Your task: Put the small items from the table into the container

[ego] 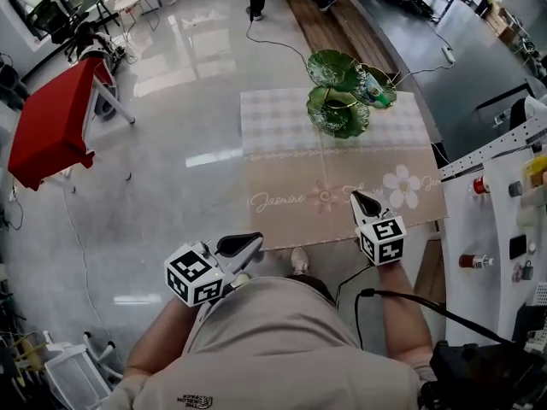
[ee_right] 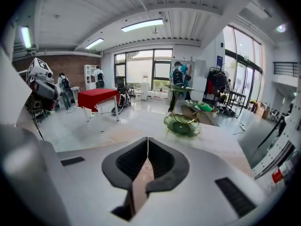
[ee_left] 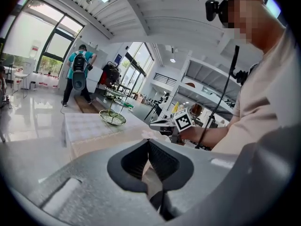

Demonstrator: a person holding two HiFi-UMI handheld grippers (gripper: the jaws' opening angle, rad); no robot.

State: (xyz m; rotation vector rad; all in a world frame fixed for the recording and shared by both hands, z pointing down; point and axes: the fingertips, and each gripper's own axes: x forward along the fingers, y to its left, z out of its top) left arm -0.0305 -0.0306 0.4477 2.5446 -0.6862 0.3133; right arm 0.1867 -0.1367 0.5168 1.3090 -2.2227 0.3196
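Tiered green dish (ego: 338, 109) stands at the far end of the table (ego: 282, 143), with a small green item (ego: 378, 95) lying in its right-hand bowl. Right gripper (ego: 356, 197) hangs over the table's near edge, jaws pressed together, nothing in them. Left gripper (ego: 256, 241) is at the table's near left corner, also closed up and empty.

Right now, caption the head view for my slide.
Left gripper and right gripper shut, empty, before table bearing green tiered stand.
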